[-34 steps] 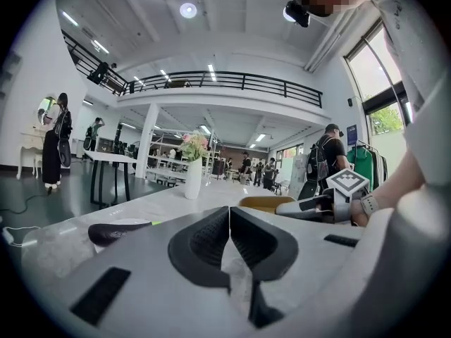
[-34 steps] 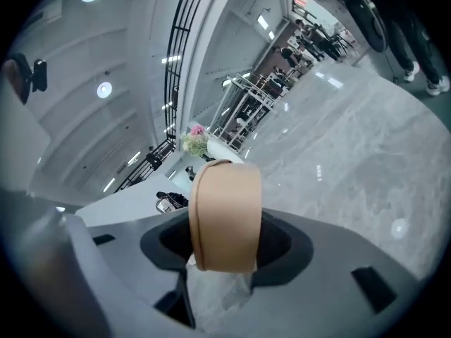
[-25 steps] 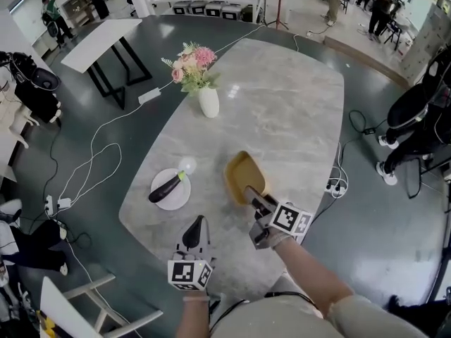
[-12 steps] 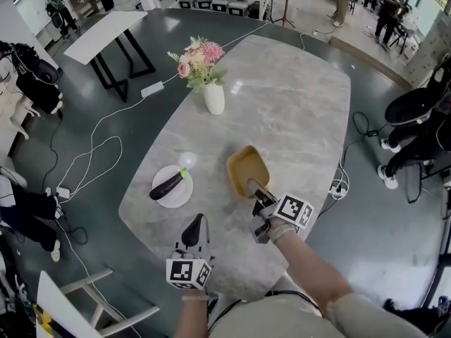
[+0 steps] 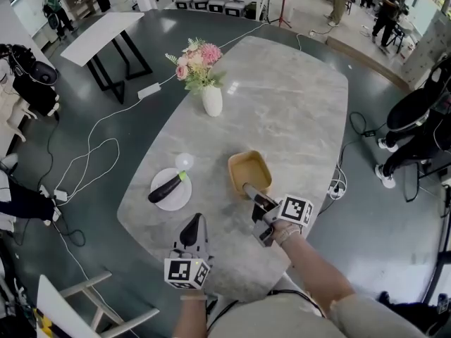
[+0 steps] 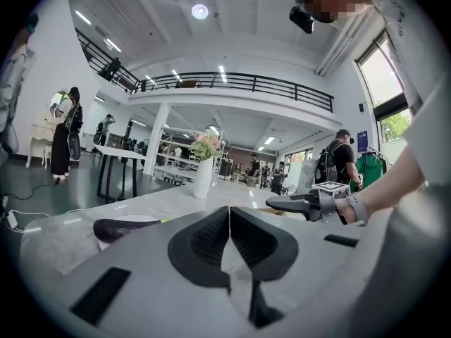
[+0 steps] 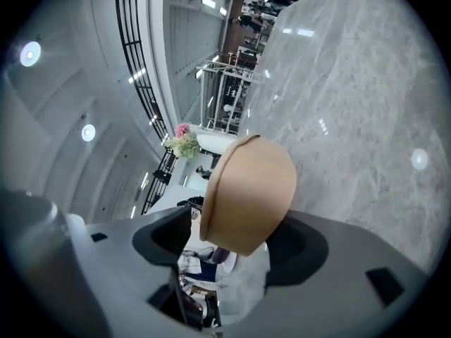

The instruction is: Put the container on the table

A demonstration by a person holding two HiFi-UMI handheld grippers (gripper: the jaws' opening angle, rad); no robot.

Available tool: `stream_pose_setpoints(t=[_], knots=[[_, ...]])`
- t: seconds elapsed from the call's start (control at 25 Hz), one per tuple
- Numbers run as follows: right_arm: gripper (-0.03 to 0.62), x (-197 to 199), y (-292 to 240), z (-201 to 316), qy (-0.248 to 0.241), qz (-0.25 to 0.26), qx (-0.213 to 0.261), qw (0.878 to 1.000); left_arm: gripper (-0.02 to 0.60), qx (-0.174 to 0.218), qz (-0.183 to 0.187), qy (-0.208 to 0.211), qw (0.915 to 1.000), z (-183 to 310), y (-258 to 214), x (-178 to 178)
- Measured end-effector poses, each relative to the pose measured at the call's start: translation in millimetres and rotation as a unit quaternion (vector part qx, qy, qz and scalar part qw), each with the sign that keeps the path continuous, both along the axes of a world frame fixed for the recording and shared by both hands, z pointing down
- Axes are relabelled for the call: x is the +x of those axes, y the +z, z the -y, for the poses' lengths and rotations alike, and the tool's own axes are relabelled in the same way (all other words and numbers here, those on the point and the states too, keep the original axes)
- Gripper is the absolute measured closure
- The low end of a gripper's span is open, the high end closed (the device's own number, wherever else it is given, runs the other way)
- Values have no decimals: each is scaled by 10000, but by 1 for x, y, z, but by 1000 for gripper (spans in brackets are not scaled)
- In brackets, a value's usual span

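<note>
The tan square container [image 5: 249, 172] sits flat on the grey marble table [image 5: 289, 97], near its right front part. My right gripper [image 5: 249, 189] is at the container's near rim, its jaws opening. In the right gripper view the container [image 7: 248, 192] still stands between the jaws, and a gap shows beside the left pad [image 7: 169, 234]. My left gripper [image 5: 196, 225] hovers over the table's front edge, shut and empty; its pads meet in the left gripper view [image 6: 229, 238].
A white plate [image 5: 163, 198] with a dark eggplant [image 5: 167, 186] lies left of the container. A white vase of pink flowers [image 5: 211, 98] stands farther back. Cables run over the floor at the left. A chair [image 5: 84, 305] stands at the front left.
The container went from tilted, with its far side raised, to flat on the table. My right gripper rolled and its jaws widened. The left gripper stayed put.
</note>
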State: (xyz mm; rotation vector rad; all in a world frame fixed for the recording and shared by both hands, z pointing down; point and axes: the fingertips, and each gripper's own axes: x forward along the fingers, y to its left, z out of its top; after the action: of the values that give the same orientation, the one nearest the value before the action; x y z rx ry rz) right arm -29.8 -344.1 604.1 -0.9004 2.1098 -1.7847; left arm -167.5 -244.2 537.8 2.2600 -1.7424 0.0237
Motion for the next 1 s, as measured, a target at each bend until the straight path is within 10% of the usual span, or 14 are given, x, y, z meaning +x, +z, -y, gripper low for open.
stream_pose_setpoints(t=[0.64, 1.0], knots=[[246, -27, 28, -64, -2105, -1305, 228, 9686, 572, -39, -10, 82, 10000, 2, 0, 0], [427, -21, 40, -75, -2109, -1455, 35, 9666, 572, -35, -42, 41, 10000, 0, -1, -4]])
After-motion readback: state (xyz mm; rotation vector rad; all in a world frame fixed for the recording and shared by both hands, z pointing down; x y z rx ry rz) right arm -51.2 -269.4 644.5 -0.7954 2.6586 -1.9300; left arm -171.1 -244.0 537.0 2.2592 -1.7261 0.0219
